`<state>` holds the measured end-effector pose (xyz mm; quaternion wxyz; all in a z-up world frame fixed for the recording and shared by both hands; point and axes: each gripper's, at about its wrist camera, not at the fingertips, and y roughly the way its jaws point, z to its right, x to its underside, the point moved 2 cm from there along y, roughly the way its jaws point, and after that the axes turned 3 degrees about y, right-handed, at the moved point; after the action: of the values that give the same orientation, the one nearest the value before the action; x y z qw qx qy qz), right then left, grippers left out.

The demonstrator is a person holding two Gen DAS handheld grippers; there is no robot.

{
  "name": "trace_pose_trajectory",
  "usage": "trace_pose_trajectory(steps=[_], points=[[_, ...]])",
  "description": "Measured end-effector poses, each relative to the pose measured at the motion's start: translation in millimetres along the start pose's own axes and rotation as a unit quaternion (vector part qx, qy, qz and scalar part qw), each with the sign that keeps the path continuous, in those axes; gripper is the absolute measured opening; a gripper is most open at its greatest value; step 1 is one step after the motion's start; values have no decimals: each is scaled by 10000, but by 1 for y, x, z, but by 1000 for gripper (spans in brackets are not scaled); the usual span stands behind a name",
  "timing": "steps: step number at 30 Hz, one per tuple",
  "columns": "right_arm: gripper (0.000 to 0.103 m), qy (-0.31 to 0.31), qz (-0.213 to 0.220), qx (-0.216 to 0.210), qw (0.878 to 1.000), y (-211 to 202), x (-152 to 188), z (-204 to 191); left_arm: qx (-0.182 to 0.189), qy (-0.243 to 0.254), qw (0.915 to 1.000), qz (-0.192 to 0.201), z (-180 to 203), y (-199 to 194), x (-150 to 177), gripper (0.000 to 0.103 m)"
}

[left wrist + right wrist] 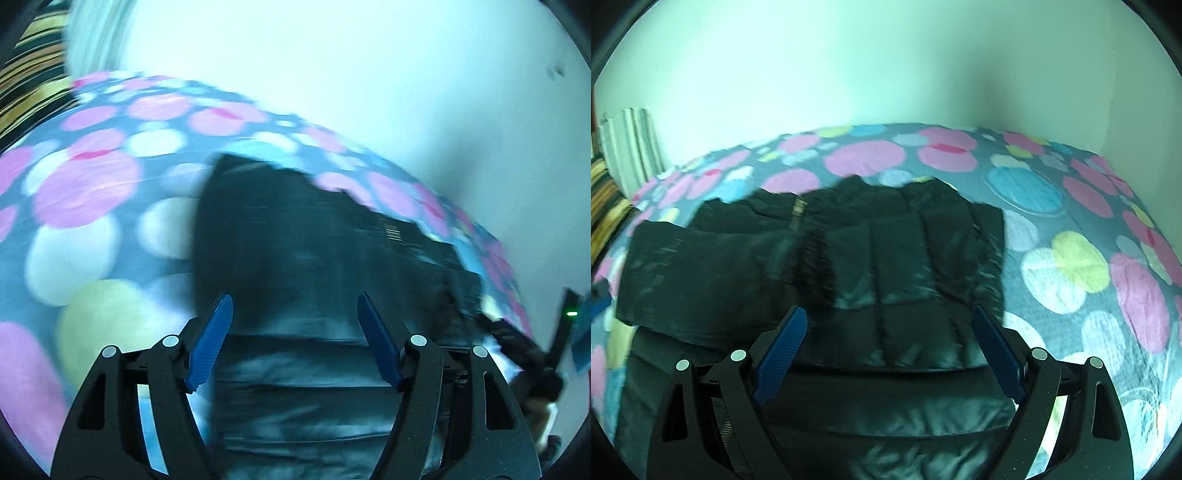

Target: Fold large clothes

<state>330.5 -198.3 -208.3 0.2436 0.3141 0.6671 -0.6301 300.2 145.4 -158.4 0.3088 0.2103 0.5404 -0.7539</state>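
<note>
Jacket: our black puffer jacket (820, 266) lies part-folded on the spotted bed cover (1071, 266)
Left gripper (295, 314): jaws apart, empty, freeing the cloth
Right gripper (890, 328): jaws apart, empty above the fold

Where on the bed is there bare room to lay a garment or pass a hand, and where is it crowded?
Free: the dotted bedspread right of the black jacket out to the bed's edge, and the strip between the jacket's collar and the wall. In the left view, the bedspread left of the jacket is bare too. Crowded: the middle, under the jacket, where the open left gripper and right gripper hover.
</note>
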Motion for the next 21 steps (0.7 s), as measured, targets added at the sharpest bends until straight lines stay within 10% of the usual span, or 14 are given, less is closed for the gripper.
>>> trace_pose_trajectory(steps=[9, 16, 21], points=[[89, 32, -593, -558, 9967, 54, -21, -39, -313, -411, 9986, -81, -61, 4, 4, 70], [17, -12, -797, -590, 9951, 68, -10, -49, -211, -351, 9991, -109, -54, 15, 0, 70], [12, -178, -220, -196, 9994, 40, -27, -42, -102, -238, 9997, 4, -40, 18, -13, 70]])
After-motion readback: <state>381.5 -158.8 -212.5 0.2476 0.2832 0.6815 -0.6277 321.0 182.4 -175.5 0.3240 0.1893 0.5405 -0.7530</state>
